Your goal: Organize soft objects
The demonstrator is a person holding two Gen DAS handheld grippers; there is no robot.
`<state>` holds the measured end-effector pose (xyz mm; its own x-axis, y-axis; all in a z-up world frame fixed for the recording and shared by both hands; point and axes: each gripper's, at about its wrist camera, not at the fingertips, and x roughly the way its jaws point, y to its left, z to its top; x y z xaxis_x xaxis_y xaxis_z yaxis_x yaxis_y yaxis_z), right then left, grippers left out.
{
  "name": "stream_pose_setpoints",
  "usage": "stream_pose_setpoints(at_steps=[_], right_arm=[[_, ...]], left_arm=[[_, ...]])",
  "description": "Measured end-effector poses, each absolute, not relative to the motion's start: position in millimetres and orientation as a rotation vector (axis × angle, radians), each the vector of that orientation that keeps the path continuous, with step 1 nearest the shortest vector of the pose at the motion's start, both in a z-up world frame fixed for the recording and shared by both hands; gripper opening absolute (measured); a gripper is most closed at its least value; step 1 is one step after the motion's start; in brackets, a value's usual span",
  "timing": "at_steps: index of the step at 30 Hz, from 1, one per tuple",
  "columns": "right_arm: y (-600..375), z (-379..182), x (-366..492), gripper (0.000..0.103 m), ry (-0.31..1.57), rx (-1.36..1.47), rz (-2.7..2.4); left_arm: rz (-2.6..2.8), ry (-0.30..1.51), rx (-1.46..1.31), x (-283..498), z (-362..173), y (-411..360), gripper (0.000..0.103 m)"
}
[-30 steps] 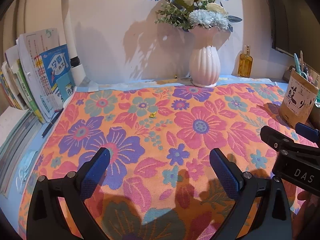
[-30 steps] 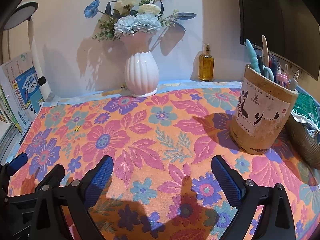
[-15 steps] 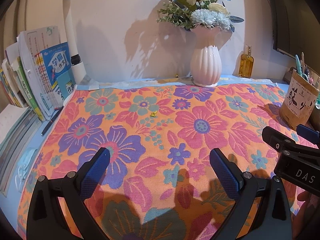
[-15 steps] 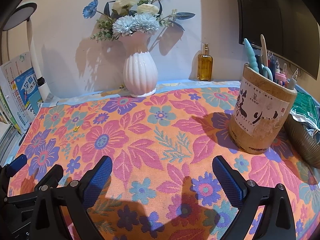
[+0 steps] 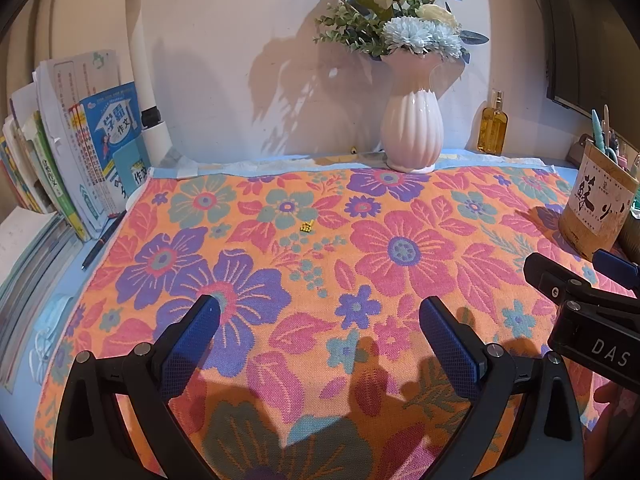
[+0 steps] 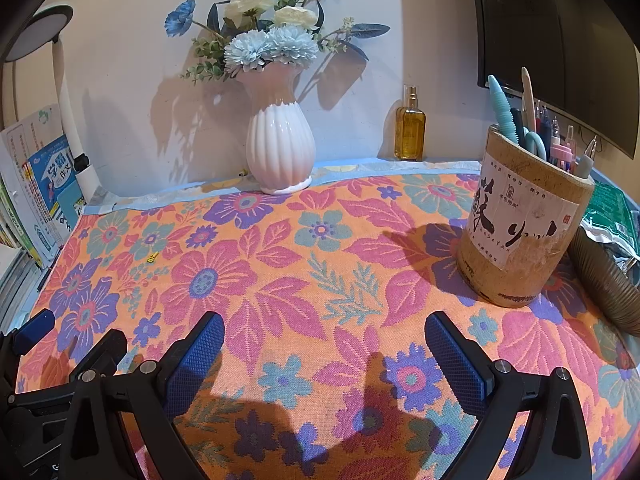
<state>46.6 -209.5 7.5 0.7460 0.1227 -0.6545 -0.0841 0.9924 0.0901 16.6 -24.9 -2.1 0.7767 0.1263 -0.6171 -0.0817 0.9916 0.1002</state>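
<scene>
1. Two grippers, left gripper [image 5: 318, 320] and right gripper [image 6: 324, 338], both spread wide, holding nothing.
2. Orange flower-patterned woven cloth [image 6: 320, 264] lies flat, filling mid-frame.
3. White ribbed ceramic vase [image 6: 280, 148] stands upper centre.

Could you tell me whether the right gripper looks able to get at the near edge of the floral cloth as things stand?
Probably yes: the right gripper is open above the floral cloth, with nothing between.
</scene>
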Motion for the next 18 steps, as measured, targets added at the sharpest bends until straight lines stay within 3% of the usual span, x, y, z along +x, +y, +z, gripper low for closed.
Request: stream_pose_setpoints(at_steps=[18], right_arm=[[-196.7,1.8,38.7,0.101,0.762,-0.042,0.116]], left_arm=[[0.169,0.852,0.005,12.4,-18.1,-2.2,0.1]])
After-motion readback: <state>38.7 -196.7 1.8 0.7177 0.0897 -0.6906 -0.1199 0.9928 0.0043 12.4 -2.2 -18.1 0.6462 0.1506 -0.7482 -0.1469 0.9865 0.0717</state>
